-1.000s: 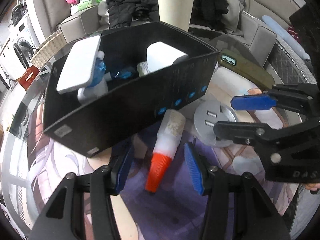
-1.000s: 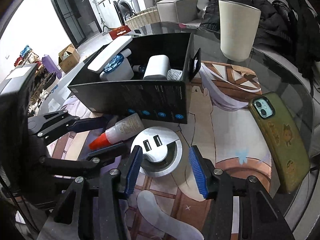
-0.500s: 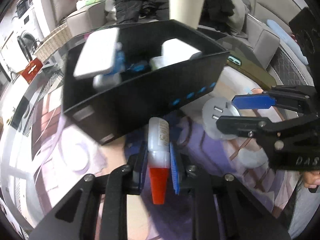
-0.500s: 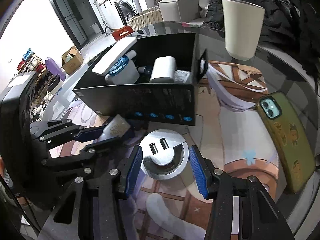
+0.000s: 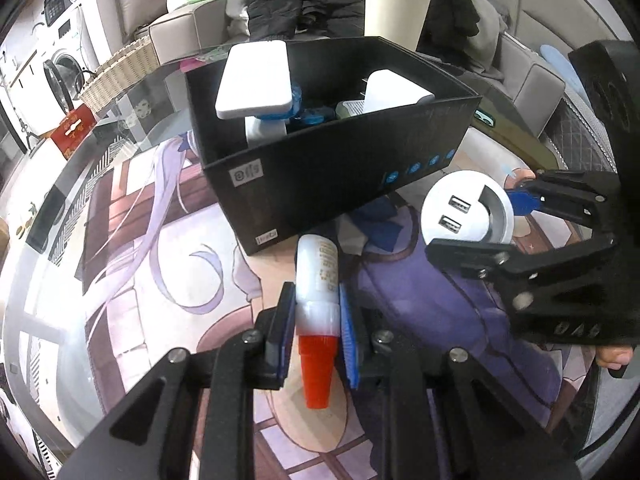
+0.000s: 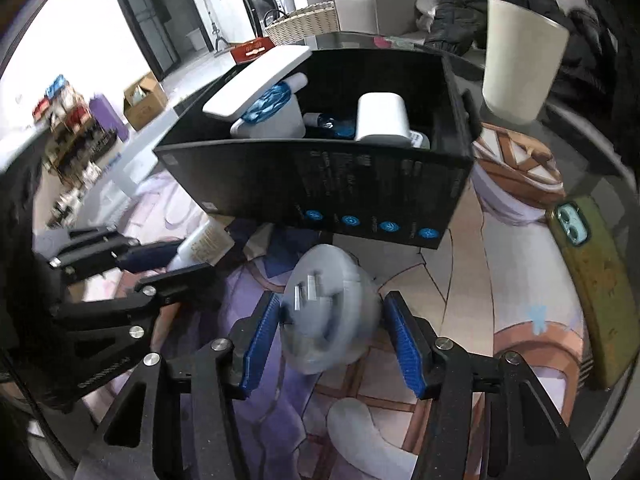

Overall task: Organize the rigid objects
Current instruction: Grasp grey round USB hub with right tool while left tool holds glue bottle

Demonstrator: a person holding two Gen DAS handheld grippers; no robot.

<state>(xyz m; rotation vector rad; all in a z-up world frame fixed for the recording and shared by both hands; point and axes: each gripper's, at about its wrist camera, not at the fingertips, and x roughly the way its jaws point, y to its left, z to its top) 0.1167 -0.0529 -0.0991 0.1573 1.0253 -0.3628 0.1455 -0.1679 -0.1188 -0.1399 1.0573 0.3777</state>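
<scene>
A white glue bottle (image 5: 320, 264) with an orange-red cap is clamped between the blue pads of my left gripper (image 5: 316, 312), cap toward the camera. It sits just in front of the open black box (image 5: 320, 176). The box holds a flat white pack, a white charger and blue items. In the right wrist view my right gripper (image 6: 330, 320) straddles a round white USB hub (image 6: 328, 304) lying on the mat. Its jaws are opening and a gap shows at the right pad. The left gripper (image 6: 188, 258) with the bottle (image 6: 204, 240) appears at the left, below the box (image 6: 320, 176).
A beige cup (image 6: 520, 60) stands behind the box's right corner. A phone in a green case (image 6: 592, 280) lies at the right on the glass table. A printed mat (image 5: 160, 280) covers the table. A wicker basket and a sofa with dark clothes are beyond.
My left jaws have closed on the glue bottle, which now points straight toward the box. My right gripper has come forward around the USB hub with its jaws a little wider.
</scene>
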